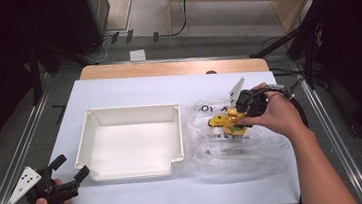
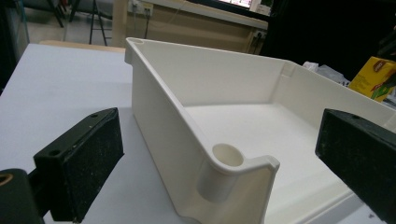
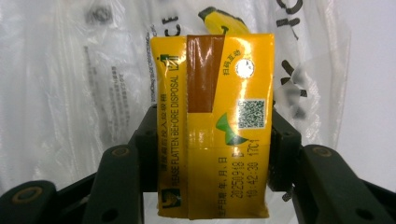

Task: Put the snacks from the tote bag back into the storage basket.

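A yellow drink carton [image 3: 215, 126] with a brown stripe and a printed code sits between the jaws of my right gripper [image 3: 212, 154], whose pads press on both its sides. From above, that carton [image 1: 232, 119] is over a clear plastic bag [image 1: 234, 149] at the right of the table, with my right gripper [image 1: 242, 110] shut on it. My left gripper [image 1: 70, 169] rests open at the table's front left, pointing at the near corner of a white plastic bin [image 1: 130, 142]. In the left gripper view the bin's corner post [image 2: 227, 161] lies between the wide jaws, untouched.
The bin [image 2: 210, 93] is empty and stands mid-table on a white sheet [image 1: 133, 91]. The crumpled bag with black lettering [image 3: 70, 84] spreads under and around the carton. A wooden table edge [image 1: 173, 67] runs along the back. Metal rails flank the table.
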The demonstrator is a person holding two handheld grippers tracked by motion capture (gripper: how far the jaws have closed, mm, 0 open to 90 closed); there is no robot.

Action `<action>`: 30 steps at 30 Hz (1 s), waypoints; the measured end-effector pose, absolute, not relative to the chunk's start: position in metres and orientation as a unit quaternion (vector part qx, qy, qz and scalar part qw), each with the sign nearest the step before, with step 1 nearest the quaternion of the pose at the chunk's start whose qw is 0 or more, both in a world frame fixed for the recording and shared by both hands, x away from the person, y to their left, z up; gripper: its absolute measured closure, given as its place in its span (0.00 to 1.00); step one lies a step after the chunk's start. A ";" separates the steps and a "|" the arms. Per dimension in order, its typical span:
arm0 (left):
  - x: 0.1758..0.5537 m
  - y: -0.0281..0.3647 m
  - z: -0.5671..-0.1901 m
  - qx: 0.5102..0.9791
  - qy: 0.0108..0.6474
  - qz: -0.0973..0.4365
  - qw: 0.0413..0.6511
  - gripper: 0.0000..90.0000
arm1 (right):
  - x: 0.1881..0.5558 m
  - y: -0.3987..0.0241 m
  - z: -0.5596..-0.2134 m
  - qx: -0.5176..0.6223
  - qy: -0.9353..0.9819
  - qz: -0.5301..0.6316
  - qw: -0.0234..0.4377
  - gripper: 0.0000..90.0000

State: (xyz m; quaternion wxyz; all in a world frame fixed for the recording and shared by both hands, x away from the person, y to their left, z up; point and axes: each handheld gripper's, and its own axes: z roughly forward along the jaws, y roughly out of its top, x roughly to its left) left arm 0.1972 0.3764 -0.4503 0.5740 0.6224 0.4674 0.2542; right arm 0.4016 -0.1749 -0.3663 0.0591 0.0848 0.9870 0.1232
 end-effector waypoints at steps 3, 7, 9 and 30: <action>0.197 0.376 -0.450 0.622 0.467 0.254 0.574 0.02 | 0.400 -0.175 -0.363 0.085 0.986 0.129 0.062 0.59; 0.197 0.376 -0.450 0.622 0.468 0.254 0.574 0.02 | 0.400 -0.174 -0.359 0.081 0.987 0.126 0.065 0.59; 0.197 0.376 -0.450 0.622 0.468 0.254 0.574 0.02 | 0.400 -0.175 -0.358 0.081 0.987 0.127 0.062 0.59; 0.197 0.376 -0.450 0.623 0.467 0.255 0.574 0.02 | 0.401 -0.161 -0.338 0.081 0.986 0.137 0.053 0.59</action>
